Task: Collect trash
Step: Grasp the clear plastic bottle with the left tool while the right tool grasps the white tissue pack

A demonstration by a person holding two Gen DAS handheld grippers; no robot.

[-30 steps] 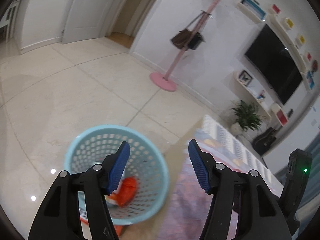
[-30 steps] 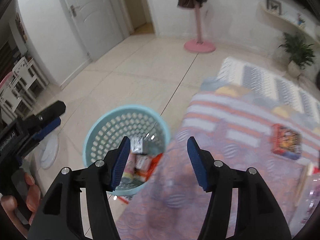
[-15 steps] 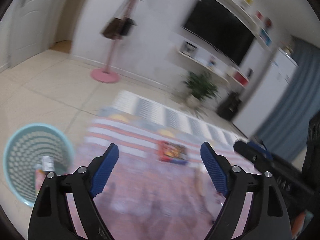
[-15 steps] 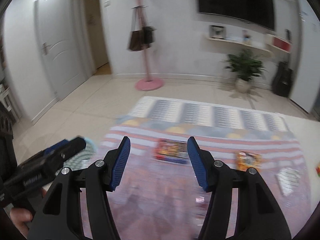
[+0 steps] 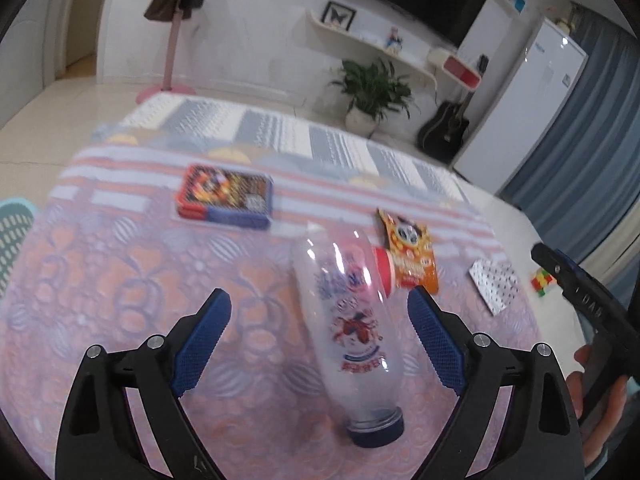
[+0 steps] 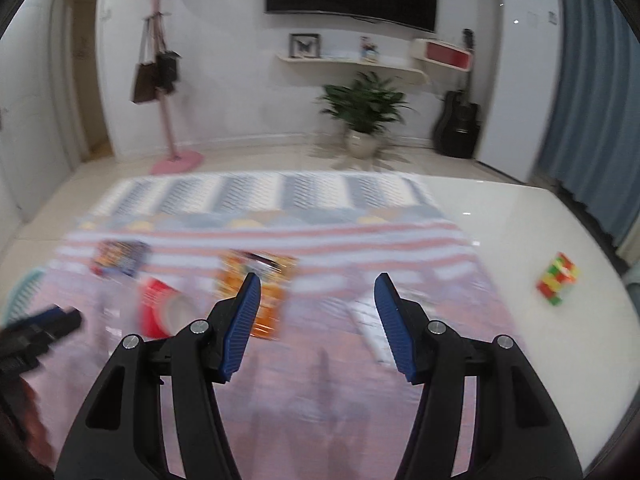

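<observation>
A clear plastic bottle (image 5: 352, 320) with a dark cap lies on the patterned tablecloth (image 5: 120, 280). My left gripper (image 5: 318, 340) is open, with the bottle lying between its fingers, untouched. An orange snack packet (image 5: 412, 256), a red-and-blue box (image 5: 224, 196) and a white dotted wrapper (image 5: 496, 284) lie beyond. My right gripper (image 6: 316, 324) is open and empty above the cloth, between the orange packet (image 6: 256, 292) and the white wrapper (image 6: 372, 320). A red roll of tape (image 6: 160, 312) lies left of it. The blue basket's rim (image 5: 14, 220) shows at the left edge.
A colourful cube (image 6: 558, 284) sits on the bare white tabletop at the right. The other gripper (image 5: 580, 292) shows at the right of the left wrist view. A plant (image 6: 364, 108), guitar (image 6: 458, 120), coat stand (image 6: 168, 92) and fridge stand along the far wall.
Both grippers have swung right from over the blue basket to over the table. The left one has dropped close to the bottle; both have stayed open.
</observation>
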